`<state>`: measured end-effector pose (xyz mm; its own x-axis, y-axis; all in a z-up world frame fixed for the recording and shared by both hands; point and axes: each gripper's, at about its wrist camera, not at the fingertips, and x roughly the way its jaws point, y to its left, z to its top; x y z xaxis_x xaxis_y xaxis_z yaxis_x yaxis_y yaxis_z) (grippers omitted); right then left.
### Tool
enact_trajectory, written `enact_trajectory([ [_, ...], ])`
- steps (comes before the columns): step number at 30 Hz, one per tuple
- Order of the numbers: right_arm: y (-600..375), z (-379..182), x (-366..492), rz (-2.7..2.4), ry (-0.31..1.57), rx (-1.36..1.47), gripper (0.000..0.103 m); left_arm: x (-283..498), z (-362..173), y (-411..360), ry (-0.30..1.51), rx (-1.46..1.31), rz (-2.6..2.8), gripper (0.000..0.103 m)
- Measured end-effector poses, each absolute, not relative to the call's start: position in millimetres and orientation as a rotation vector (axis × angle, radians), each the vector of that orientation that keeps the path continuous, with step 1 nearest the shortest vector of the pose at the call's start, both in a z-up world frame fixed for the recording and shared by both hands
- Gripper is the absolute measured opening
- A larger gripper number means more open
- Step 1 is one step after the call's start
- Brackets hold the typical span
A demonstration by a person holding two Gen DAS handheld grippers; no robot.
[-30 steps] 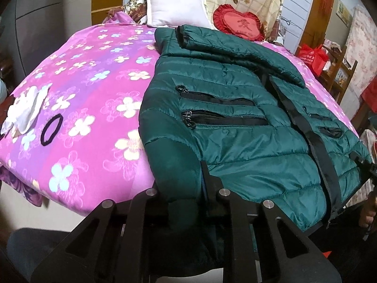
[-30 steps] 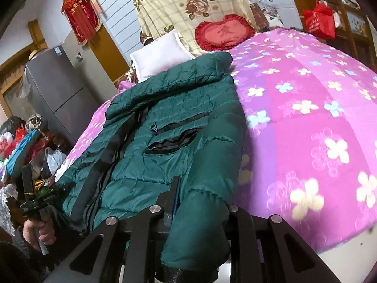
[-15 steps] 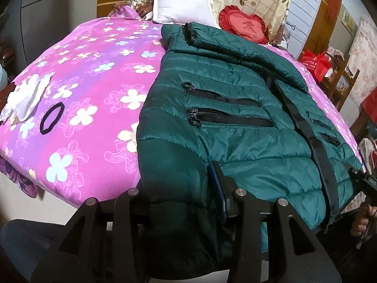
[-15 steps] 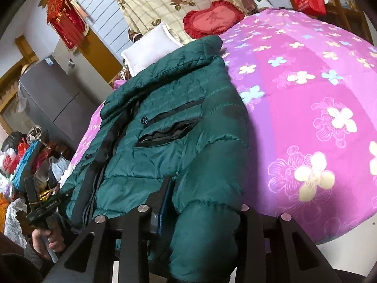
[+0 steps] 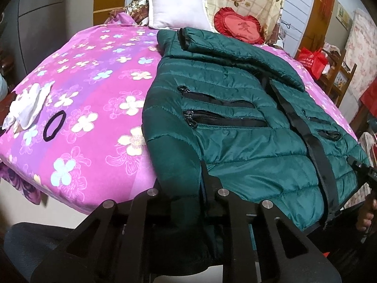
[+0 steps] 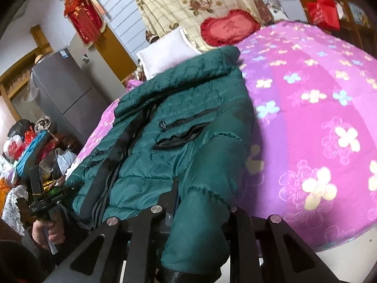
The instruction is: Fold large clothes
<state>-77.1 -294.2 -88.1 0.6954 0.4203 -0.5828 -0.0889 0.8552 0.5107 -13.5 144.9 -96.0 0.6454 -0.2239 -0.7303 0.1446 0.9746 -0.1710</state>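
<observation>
Green puffer jacket [image 5: 247, 122] lies flat, zipped, near the white pillow [image 5: 176, 11]. Left gripper [image 5: 186, 188] and right gripper [image 6: 202, 200] each pinch a sleeve; no fold made yet, I judge.

The quilted jacket [image 5: 247, 127] has a slight sheen; the flowered bedspread [image 5: 94, 89] is soft, matt cloth; the pillow [image 5: 176, 11] is plain cloth.

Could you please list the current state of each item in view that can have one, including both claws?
Green puffer jacket: spread front-up on the bed, front closed, sleeves hanging over the near edge.
Upper chest pocket: zipped shut.
Lower pocket: gaping partly open.
Left claw: shut on a sleeve.
Right claw: shut on the other sleeve.
Black hair tie: lying loose on the bedspread.
</observation>
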Motion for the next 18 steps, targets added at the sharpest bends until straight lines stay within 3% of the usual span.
enact_trajectory([
  [18, -288, -43, -117, 0.286, 0.676, 0.434, 0.016, -39, -77, 169, 0.846, -0.096, -0.25, 0.013],
])
